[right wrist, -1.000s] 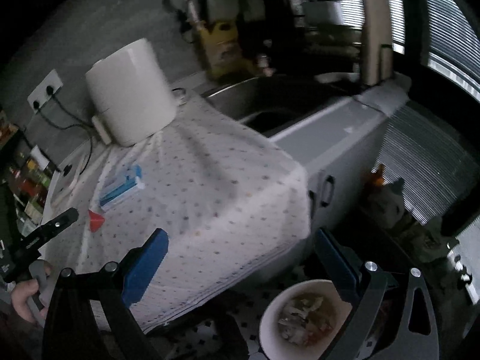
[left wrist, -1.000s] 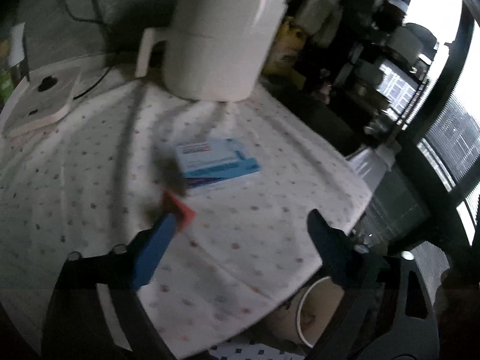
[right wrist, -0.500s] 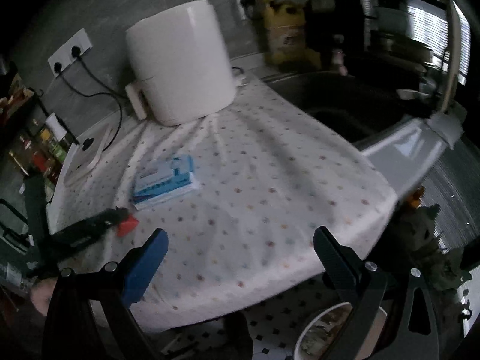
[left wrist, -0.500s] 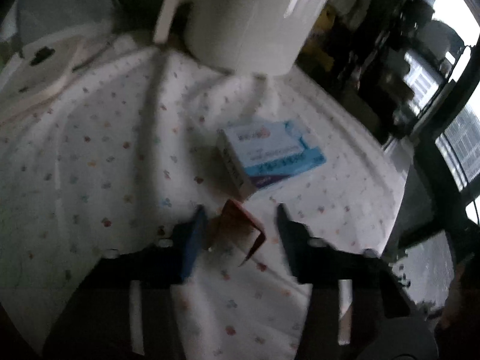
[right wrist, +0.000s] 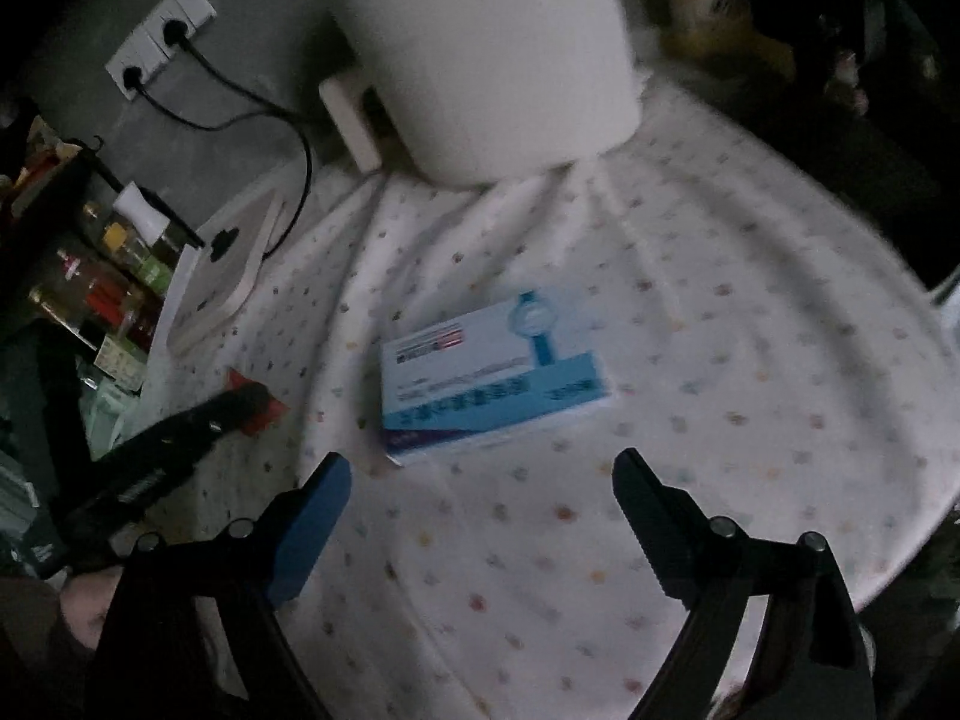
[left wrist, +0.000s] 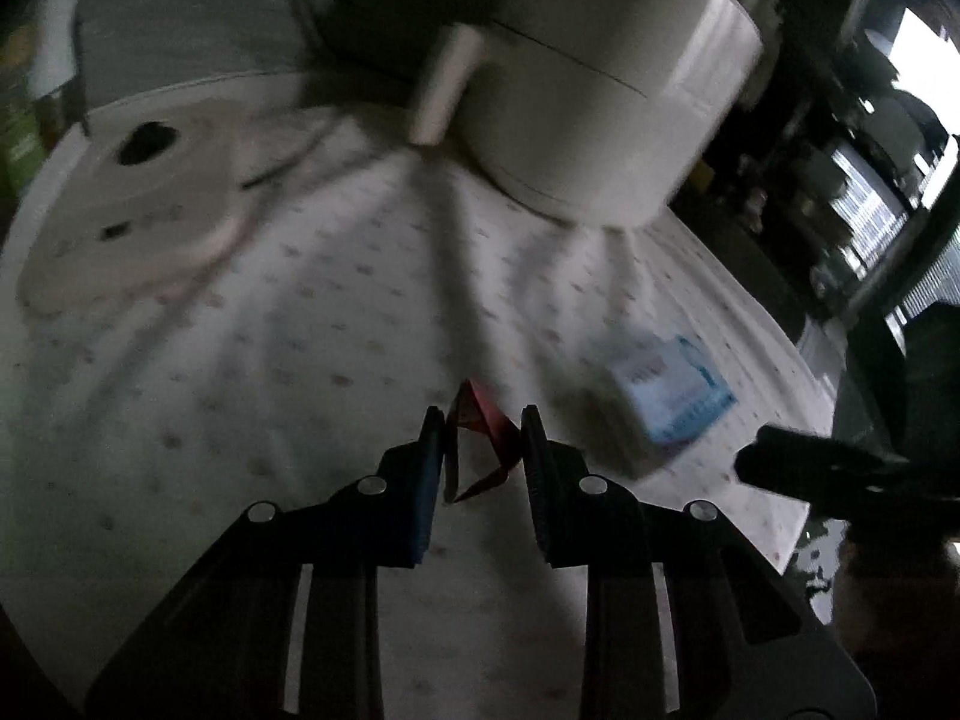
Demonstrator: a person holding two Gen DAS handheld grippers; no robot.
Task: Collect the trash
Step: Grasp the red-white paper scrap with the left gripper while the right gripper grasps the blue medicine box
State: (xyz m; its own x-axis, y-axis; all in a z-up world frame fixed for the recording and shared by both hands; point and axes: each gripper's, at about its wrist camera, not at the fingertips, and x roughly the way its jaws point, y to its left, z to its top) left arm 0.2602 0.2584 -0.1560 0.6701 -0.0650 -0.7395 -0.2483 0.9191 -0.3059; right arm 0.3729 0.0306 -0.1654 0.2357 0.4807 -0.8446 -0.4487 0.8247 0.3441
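A small red folded wrapper (left wrist: pixel 486 441) sits between the jaws of my left gripper (left wrist: pixel 481 420), whose pads press its sides while the jaws are still closing, just above the dotted white tablecloth (left wrist: pixel 300 360). In the right wrist view the same wrapper (right wrist: pixel 267 411) shows at the tip of the left gripper (right wrist: pixel 240 402). A blue and white carton (right wrist: pixel 492 375) lies flat on the cloth, also seen blurred (left wrist: pixel 672 402) to the right of the wrapper. My right gripper (right wrist: pixel 483 471) hovers just short of the carton, wide with its jaws closing a little and nothing between them.
A large white round appliance (right wrist: pixel 480 54) with a handle stands at the back of the table. A flat white device (right wrist: pixel 228 276) lies at the left, near wall sockets (right wrist: pixel 162 36) with black cables. Bottles (right wrist: pixel 90 282) crowd a rack past the left edge. The cloth drops off at the right.
My left gripper has closed on the red wrapper and carried it left of the carton. My right gripper has swung in from the table's edge to just before the carton.
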